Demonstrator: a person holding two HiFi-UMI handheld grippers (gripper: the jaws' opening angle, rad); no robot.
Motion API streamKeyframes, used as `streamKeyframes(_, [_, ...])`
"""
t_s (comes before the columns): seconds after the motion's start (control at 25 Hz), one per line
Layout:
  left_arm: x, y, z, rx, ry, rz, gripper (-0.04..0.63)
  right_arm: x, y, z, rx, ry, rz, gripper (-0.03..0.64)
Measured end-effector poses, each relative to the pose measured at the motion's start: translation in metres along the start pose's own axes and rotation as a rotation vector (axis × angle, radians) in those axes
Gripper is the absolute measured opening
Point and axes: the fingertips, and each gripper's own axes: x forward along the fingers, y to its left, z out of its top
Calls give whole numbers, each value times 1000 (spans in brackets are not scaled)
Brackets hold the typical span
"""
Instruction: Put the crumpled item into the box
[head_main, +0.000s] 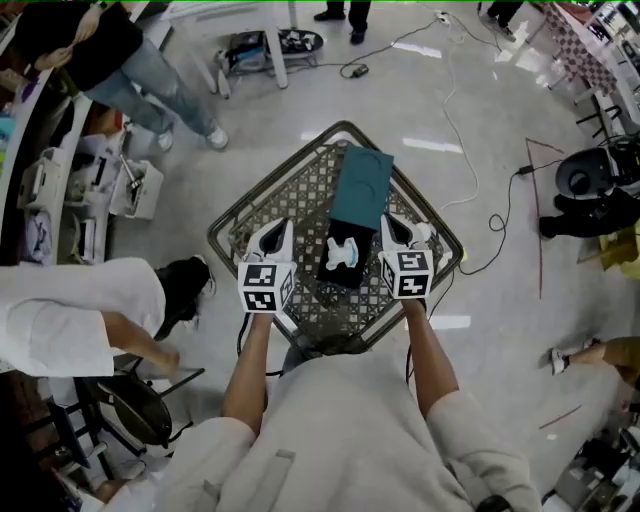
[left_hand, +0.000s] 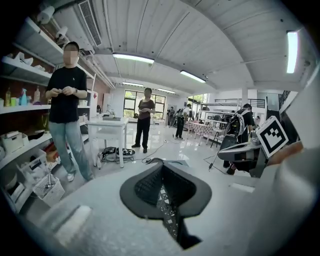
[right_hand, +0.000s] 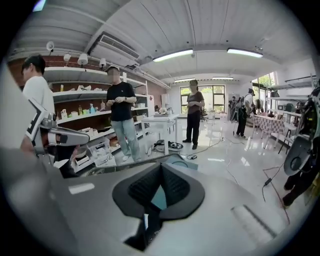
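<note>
Fingers pressed together on left gripper (left_hand: 162, 180) and right gripper (right_hand: 160, 176)

Two hand-held grippers: one left gripper (head_main: 278, 232) and one right gripper (head_main: 392, 228). Two white cubes with black square markers, one on the left (head_main: 265, 287) and one on the right (head_main: 408, 273). One square black metal mesh desk (head_main: 300, 195). On it are one white crumpled item (head_main: 343, 253), one dark open box (head_main: 345, 275) and one flat teal rectangular panel (head_main: 360, 188). Four standing people in the right gripper view: one white-shirted person (right_hand: 37, 92), one black-shirted person (right_hand: 120, 107), one dark-clothed person mid-room (right_hand: 194, 112), one backpack wearer (right_hand: 244, 111)
</note>
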Motion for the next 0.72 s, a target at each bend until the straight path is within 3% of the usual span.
streamKeyframes(0.36, [-11, 6, 75, 55, -117, 14, 6, -21, -8, 64, -18, -121, -28, -2])
streamKeyframes(0.72, [-29, 0, 102, 65, -181, 16, 5, -52, 5, 90, -104, -187, -34, -2])
